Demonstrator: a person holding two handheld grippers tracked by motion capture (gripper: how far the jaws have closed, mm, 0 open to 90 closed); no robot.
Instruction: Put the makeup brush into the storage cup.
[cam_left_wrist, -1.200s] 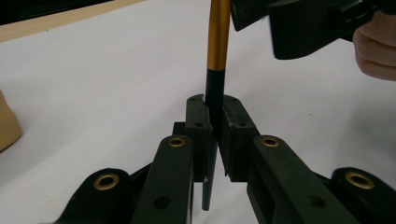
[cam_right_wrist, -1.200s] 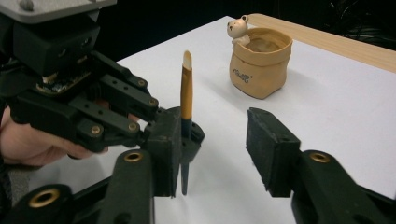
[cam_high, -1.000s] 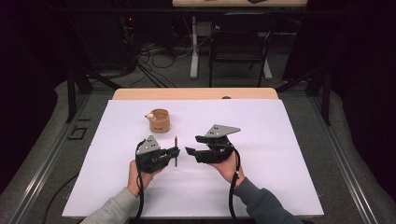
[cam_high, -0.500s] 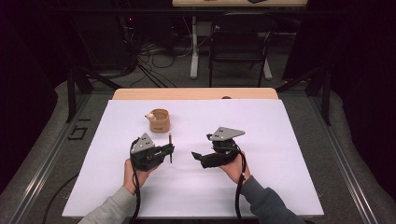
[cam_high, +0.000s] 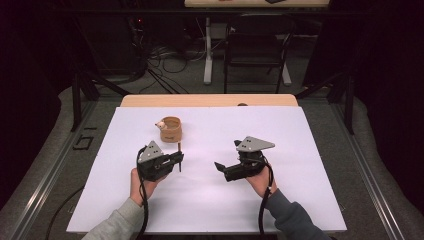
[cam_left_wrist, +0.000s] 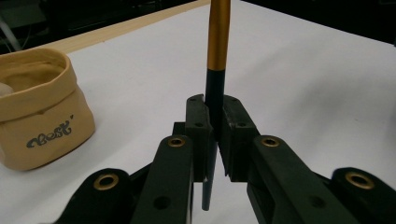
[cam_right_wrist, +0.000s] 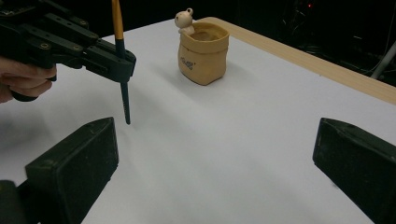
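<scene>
The left claw (cam_left_wrist: 212, 140) is clamped on an upright pen (cam_left_wrist: 215, 60) with a gold upper barrel and dark tip, held above the white desk (cam_high: 310, 200) toward its near left part. The right claw (cam_right_wrist: 215, 163) hangs wide apart, gripping nothing, above the near right part. A tan pouch-shaped holder (cam_high: 171, 129) with a small bear figure (cam_right_wrist: 185, 19) on its rim stands toward the desk's far edge, just beyond the left claw.

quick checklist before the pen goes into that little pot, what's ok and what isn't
1. Left gripper clamps the pen: ok, jaws shut on its dark lower part.
2. Pen upright: ok.
3. Pen tip off the table: cannot tell.
4. Pot upright, mouth open: ok.
5. Pen above the pot mouth: not ok, it stands beside the pot.
6. Right gripper out of the way: ok, open, nothing between its jaws.
</scene>
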